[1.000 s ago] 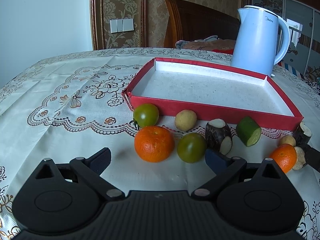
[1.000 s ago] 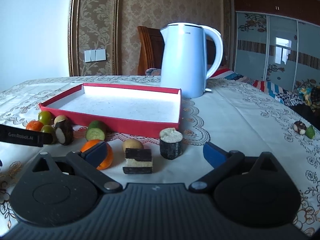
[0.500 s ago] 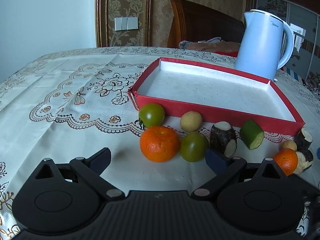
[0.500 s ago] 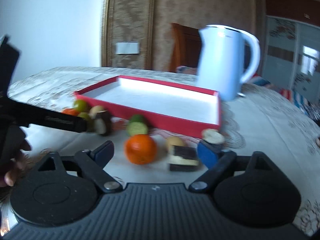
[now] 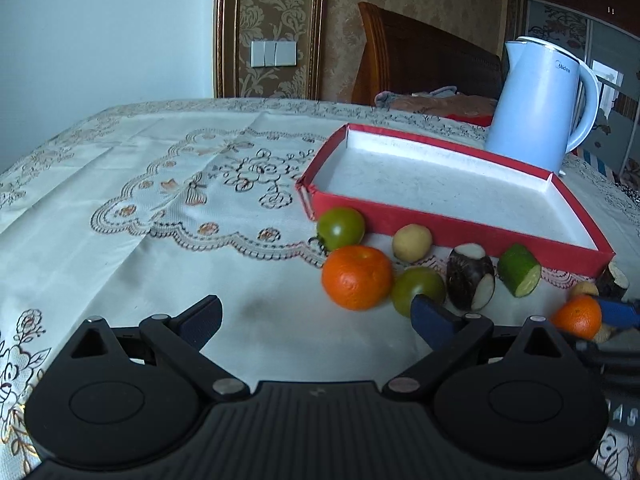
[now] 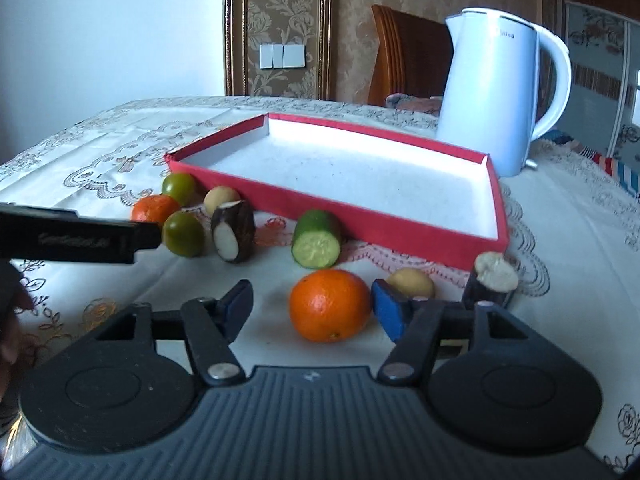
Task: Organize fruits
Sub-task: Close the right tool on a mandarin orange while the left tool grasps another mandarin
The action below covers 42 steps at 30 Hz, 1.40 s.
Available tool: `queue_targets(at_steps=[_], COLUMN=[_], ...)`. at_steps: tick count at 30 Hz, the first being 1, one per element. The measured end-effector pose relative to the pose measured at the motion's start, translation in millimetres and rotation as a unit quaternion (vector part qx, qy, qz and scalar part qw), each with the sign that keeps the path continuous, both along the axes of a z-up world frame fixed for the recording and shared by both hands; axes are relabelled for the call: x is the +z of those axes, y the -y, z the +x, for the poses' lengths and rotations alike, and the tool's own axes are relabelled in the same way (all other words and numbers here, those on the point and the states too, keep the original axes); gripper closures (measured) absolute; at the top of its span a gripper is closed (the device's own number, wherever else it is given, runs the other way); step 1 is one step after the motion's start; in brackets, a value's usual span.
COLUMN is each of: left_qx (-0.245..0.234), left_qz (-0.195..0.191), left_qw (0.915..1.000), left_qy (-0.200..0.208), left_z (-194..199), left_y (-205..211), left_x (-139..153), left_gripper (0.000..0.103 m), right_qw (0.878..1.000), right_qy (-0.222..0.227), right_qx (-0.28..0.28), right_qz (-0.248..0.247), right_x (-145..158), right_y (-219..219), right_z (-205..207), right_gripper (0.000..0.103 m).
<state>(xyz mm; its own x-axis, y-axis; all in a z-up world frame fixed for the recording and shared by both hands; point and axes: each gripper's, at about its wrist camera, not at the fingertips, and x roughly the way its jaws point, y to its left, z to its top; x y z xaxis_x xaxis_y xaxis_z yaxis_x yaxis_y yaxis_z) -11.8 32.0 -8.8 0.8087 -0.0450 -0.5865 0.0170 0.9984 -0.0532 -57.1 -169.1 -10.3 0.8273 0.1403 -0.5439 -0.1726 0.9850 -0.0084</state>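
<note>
An empty red box with a white floor lies on the table. Fruit lies in front of it. In the left wrist view: an orange, two green tomatoes, a yellow fruit, a dark root piece and a cucumber piece. My left gripper is open, just short of the orange. My right gripper is open, with a second orange between its fingers, untouched. That orange also shows in the left wrist view.
A pale blue kettle stands behind the box. A yellow fruit and a dark root piece lie right of the right gripper. The left gripper's arm crosses the right view. A wooden chair stands beyond the table.
The right gripper swung left and moved forward, so the second orange now sits between its fingers. The left gripper shifted left and slightly back; the fruits have not moved.
</note>
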Motion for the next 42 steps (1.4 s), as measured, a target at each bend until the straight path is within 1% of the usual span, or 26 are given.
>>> queue_targets(at_steps=[3, 4, 5, 8, 11, 13, 15, 18, 19, 22, 24, 26, 28, 31, 32, 34, 36, 39, 40, 42], left_qx=[-0.009, -0.011, -0.009, -0.010, -0.011, -0.015, -0.019, -0.042, -0.049, -0.050, -0.060, -0.071, -0.076, -0.083, -0.090, -0.097, -0.107, -0.116, -0.117, -0.122], left_qz=[-0.008, -0.009, -0.009, 0.006, 0.036, 0.053, 0.052, 0.042, 0.042, 0.055, 0.054, 0.063, 0.052, 0.038, 0.037, 0.052, 0.065, 0.067, 0.064, 0.054], left_qw=[0.9999, 0.9999, 0.9999, 0.9999, 0.9993, 0.9985, 0.9984, 0.9982, 0.9978, 0.9971, 0.9965, 0.9951, 0.9953, 0.9956, 0.9949, 0.9938, 0.9921, 0.9910, 0.9910, 0.9910], left_qy=[-0.008, -0.008, -0.007, -0.001, 0.005, 0.000, -0.007, -0.008, -0.009, -0.013, -0.021, -0.030, -0.029, -0.022, -0.024, -0.019, -0.009, -0.005, -0.005, -0.007], left_z=[-3, -5, -6, -4, 3, 11, 17, 19, 21, 29, 34, 38, 35, 36, 37, 38, 35, 32, 32, 33], left_y=[-6, -9, -11, -13, -8, -5, -5, -5, -4, 0, 2, 2, -2, -6, -4, 2, 8, 11, 11, 9], left_x=[0, -1, 0, 4, 5, 4, 3, 4, 3, 0, -2, -6, -6, -4, -5, -5, -5, -5, -5, -5], left_gripper=[0.002, 0.002, 0.002, 0.002, 0.002, 0.002, 0.002, 0.002, 0.002, 0.002, 0.002, 0.003, 0.003, 0.012, 0.017, 0.022, 0.034, 0.042, 0.043, 0.049], right_qw=[1.000, 1.000, 1.000, 0.999, 0.999, 0.999, 0.999, 1.000, 0.999, 0.999, 0.999, 0.999, 0.999, 0.999, 0.999, 0.999, 0.999, 0.999, 0.999, 0.999], right_qy=[-0.010, -0.015, -0.016, -0.016, -0.012, -0.012, -0.012, -0.012, -0.013, -0.013, -0.013, -0.013, -0.014, -0.014, -0.014, -0.014, -0.014, -0.014, -0.014, -0.013], right_qx=[-0.010, -0.016, -0.020, -0.021, -0.021, -0.021, -0.020, -0.020, -0.020, -0.020, -0.020, -0.021, -0.021, -0.021, -0.021, -0.021, -0.021, -0.021, -0.021, -0.020], right_qz=[0.004, 0.007, 0.014, 0.031, 0.027, 0.026, 0.022, 0.021, 0.023, 0.027, 0.026, 0.028, 0.030, 0.034, 0.035, 0.035, 0.036, 0.034, 0.033, 0.030], right_x=[-2, -3, -3, -3, -3, -3, -3, -3, -3, -3, -3, -3, -3, -3, -3, -3, -3, -4, -4, -4], right_y=[2, 4, 7, 13, 12, 11, 11, 10, 11, 12, 12, 12, 13, 13, 14, 14, 14, 13, 13, 12], right_z=[6, 7, 7, 7, 7, 7, 7, 7, 7, 7, 7, 8, 8, 8, 8, 8, 8, 8, 8, 8], right_gripper=[0.055, 0.059, 0.061, 0.061, 0.062, 0.062, 0.062, 0.062, 0.062, 0.062, 0.062, 0.062, 0.062, 0.062, 0.062, 0.062, 0.062, 0.062, 0.062, 0.062])
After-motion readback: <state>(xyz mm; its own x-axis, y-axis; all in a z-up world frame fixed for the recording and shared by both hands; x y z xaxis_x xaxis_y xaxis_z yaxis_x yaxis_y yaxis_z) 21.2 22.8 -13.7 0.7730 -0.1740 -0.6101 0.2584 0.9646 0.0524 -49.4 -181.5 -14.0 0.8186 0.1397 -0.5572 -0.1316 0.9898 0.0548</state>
